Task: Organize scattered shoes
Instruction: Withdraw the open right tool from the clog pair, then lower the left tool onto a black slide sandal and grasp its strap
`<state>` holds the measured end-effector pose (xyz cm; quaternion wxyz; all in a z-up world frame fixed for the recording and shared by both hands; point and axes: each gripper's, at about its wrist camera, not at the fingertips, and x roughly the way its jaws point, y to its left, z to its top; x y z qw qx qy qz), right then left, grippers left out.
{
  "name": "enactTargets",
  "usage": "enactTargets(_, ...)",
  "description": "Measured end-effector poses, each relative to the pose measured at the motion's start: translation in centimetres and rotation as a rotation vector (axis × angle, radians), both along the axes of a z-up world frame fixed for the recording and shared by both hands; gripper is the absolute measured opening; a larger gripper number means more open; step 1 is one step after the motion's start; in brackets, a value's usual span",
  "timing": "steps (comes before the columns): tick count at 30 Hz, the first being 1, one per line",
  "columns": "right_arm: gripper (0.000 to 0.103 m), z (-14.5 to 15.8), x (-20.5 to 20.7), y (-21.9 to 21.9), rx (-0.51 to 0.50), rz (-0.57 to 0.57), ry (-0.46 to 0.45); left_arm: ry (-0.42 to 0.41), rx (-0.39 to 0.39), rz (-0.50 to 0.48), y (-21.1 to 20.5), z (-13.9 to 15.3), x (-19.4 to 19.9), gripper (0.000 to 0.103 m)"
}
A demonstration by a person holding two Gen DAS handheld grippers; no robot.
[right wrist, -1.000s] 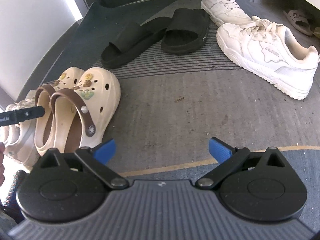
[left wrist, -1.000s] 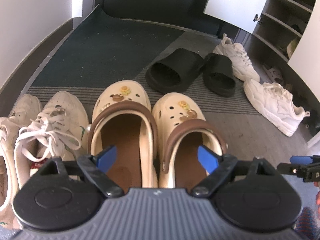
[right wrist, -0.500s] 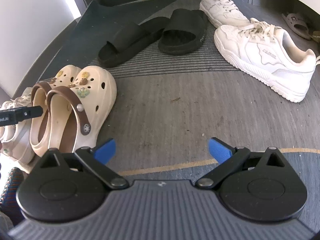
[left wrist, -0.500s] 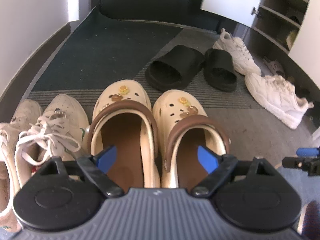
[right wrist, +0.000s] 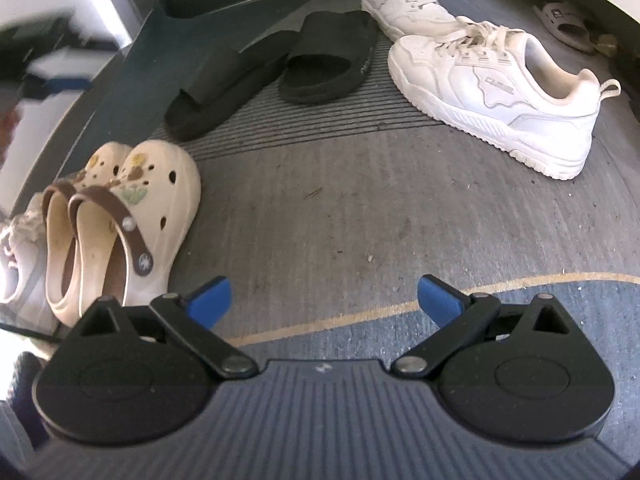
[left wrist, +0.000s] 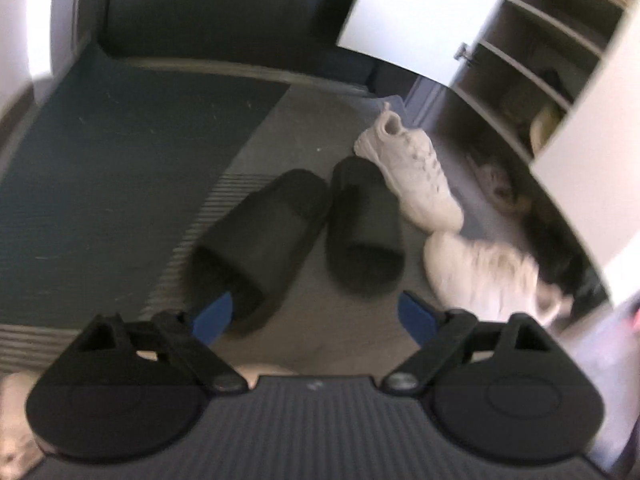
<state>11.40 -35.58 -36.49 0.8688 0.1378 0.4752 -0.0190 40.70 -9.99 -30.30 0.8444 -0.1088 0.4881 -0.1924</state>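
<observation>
The left wrist view is blurred. My left gripper (left wrist: 316, 316) hovers just short of two black slides (left wrist: 256, 240) (left wrist: 364, 232); its jaws are opening and nothing is between them. Its left pad overlaps the nearer slide's heel in the picture. Two white sneakers (left wrist: 412, 176) (left wrist: 480, 272) lie to the right of the slides. My right gripper (right wrist: 324, 296) stands open and empty over bare grey floor. A pair of cream clogs (right wrist: 132, 220) with brown straps stands side by side to its left. The black slides (right wrist: 332, 60) and a white sneaker (right wrist: 496, 92) lie farther ahead.
An open shoe cabinet (left wrist: 520, 80) with shelves stands at the right, a beige sandal (right wrist: 564, 20) at its foot. A dark green mat (left wrist: 120, 160) covers the far left floor. A laced white sneaker (right wrist: 16, 264) sits left of the clogs. A blue rug (right wrist: 520, 308) lies under my right gripper.
My left gripper has swung away from the clogs and now faces the black slides; its view is blurred. The right gripper has barely moved.
</observation>
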Motion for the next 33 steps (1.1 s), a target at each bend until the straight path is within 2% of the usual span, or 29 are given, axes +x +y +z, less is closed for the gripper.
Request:
enactTargets(3,0.102,-0.2,0.6,-0.4,0.023,-0.024,-0.005,0.137,-0.008,0.118,0.0,-2.0,3.8,0.087)
enactTargets(5,0.102,-0.4,1.0,-0.7,0.038,-0.037,-0.006,0.144,0.053,0.262,-0.1,-2.5,5.9,0.089)
enactTargets(7,0.102,-0.5,1.3,-0.9,0.053,-0.040,-0.007,0.134,0.062,0.268,-0.9,-2.9,6.7,0.090)
enactTargets(8,0.102,-0.7,1.4,-1.1,0.062,-0.039,-0.009,0.131,0.077,0.240,-1.8,-3.3,7.0,0.091)
enactTargets(11,0.102,-0.9,1.7,-1.8,0.072,-0.042,-0.001,0.185,0.091,0.259,-2.2,-4.9,7.1,0.091)
enactTargets(12,0.102,-1.0,1.7,-2.1,0.071,-0.045,0.004,0.222,0.069,0.297,-1.9,-5.8,7.1,0.091)
enactTargets(15,0.102,-1.6,2.0,-3.1,0.080,-0.070,0.033,0.241,0.015,0.338,-1.4,-7.1,7.1,0.091)
enactTargets(20,0.102,-2.5,2.4,-3.9,0.091,-0.079,0.066,0.224,-0.111,0.381,-1.0,-8.8,8.3,0.091)
enactTargets(22,0.102,-3.0,2.6,-3.9,0.081,-0.060,0.066,0.232,-0.122,0.392,-1.2,-9.0,8.8,0.099)
enactTargets(24,0.102,-3.4,2.8,-3.9,0.070,-0.051,0.077,0.224,-0.098,0.394,-1.8,-9.1,9.2,0.102)
enactTargets(31,0.102,-4.5,3.6,-4.0,0.084,-0.053,0.114,0.193,0.062,0.453,-4.6,-9.4,10.9,0.102)
enactTargets(33,0.102,-4.7,4.1,-3.8,0.084,-0.050,0.120,0.166,0.083,0.461,-4.9,-9.3,11.0,0.097)
